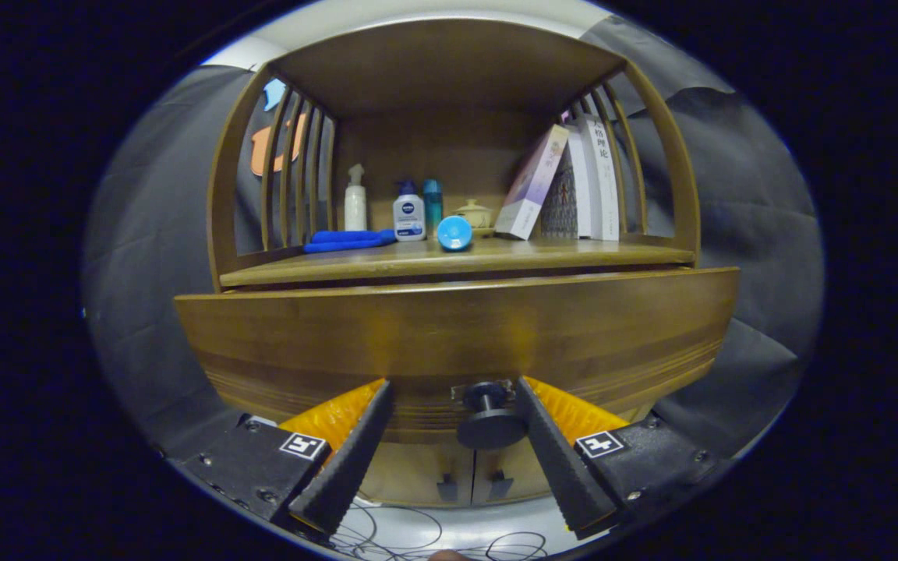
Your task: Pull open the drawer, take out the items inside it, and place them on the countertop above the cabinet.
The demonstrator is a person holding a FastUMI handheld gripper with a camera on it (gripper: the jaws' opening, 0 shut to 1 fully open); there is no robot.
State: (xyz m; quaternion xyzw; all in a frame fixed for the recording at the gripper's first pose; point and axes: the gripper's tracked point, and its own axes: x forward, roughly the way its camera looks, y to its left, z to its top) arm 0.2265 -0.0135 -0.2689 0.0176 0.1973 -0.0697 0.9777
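Gripper view looks straight at a wooden cabinet, with the drawer front [457, 335] bulging toward me, seemingly drawn out a little from under the surface [589, 254], though the lens may exaggerate that and the drawer's inside is hidden. The gripper [455, 397] has its fingers spread wide, holding nothing. The round drawer knob [490, 419] sits between them, off toward the right finger [554, 452] and close to its inner edge, well apart from the left finger [351, 456].

Up on the surface, at about 12 o'clock from the knob, a blue cylinder [454, 232] lies on its side near the front edge. A folded blue cloth [344, 240] lies at its 9 o'clock, bottles [408, 212] stand behind, and books [566, 183] lean at 2 o'clock. Whether any of these came from the drawer I cannot tell.

The fingers around the knob would suit pulling the drawer out, or an opening just finished. If the pull is in hand, the fingers must centre on the knob and narrow onto it, then draw straight back.
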